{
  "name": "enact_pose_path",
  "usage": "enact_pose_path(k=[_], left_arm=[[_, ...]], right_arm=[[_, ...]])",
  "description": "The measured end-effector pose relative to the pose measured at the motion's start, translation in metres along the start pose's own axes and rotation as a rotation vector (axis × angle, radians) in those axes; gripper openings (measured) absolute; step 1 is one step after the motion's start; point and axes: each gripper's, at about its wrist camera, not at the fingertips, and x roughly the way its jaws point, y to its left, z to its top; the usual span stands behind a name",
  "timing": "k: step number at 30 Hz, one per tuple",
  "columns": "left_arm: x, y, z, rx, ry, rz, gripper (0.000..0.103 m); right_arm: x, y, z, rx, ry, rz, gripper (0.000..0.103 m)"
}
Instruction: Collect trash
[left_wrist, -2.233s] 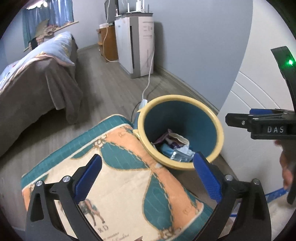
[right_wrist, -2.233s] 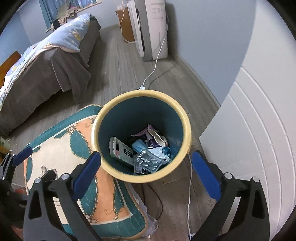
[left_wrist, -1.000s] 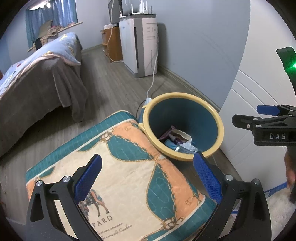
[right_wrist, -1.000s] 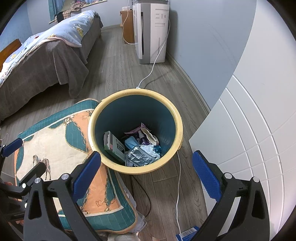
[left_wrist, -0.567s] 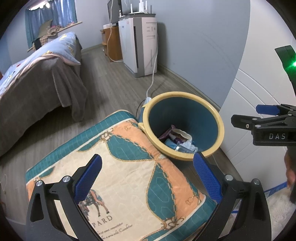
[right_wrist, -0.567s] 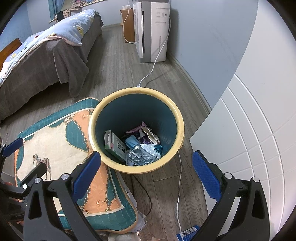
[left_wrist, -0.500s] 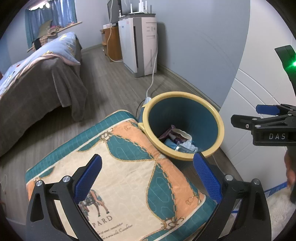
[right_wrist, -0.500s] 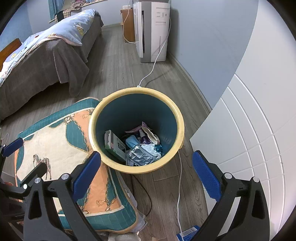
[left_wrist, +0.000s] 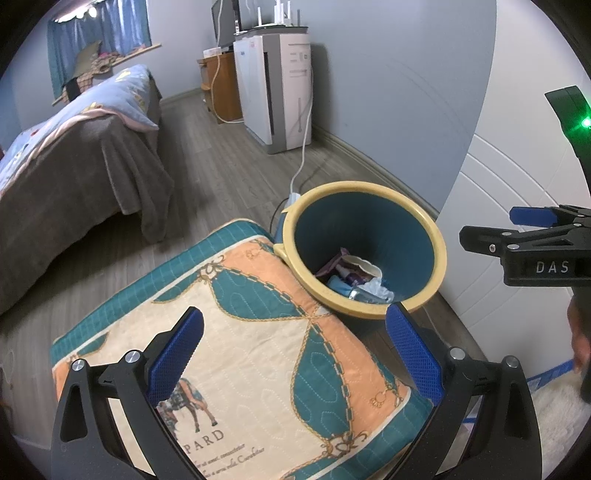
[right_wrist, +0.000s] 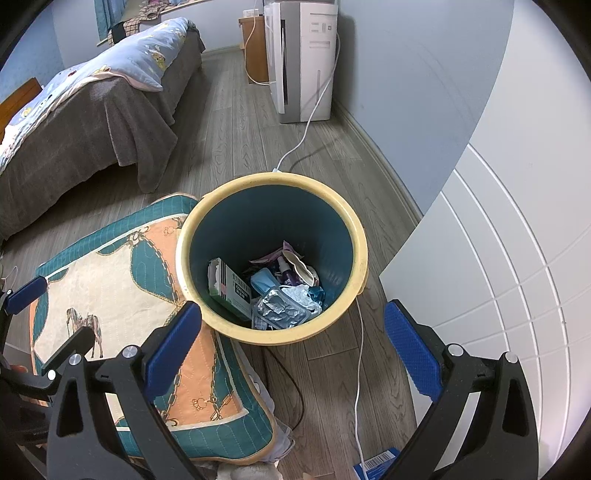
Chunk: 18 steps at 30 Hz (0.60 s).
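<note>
Right gripper hangs above the trash bin, jaws spread wide, nothing between them. The bin, yellow-rimmed and teal inside, stands on the wood floor just ahead of and below the fingertips. In it: a small carton, a crumpled foil pack, assorted wrappers. Left gripper equally wide apart and empty, held over a patterned cushion; the bin lies ahead and to the right of it, touching the cushion's edge. A white cable runs past the bin.
</note>
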Motion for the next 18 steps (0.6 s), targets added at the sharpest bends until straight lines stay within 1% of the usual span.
enact_pose_path(k=[6, 11, 14, 18], left_arm=[[-0.001, -0.001, -0.003, 0.016, -0.005, -0.013, 0.098], [0.000, 0.002, -0.005, 0.014, 0.024, -0.042, 0.098], [-0.007, 0.006, -0.006, 0.017, 0.018, -0.024, 0.098], [-0.033, 0.021, -0.009, 0.005, -0.010, 0.007, 0.098]], right_arm=[[0.001, -0.002, -0.001, 0.010, 0.000, -0.005, 0.097], [0.000, -0.003, -0.001, 0.027, 0.000, -0.012, 0.097], [0.001, -0.005, 0.001, 0.061, 0.010, -0.016, 0.097], [0.005, -0.004, 0.006, 0.171, 0.063, 0.017, 0.097]])
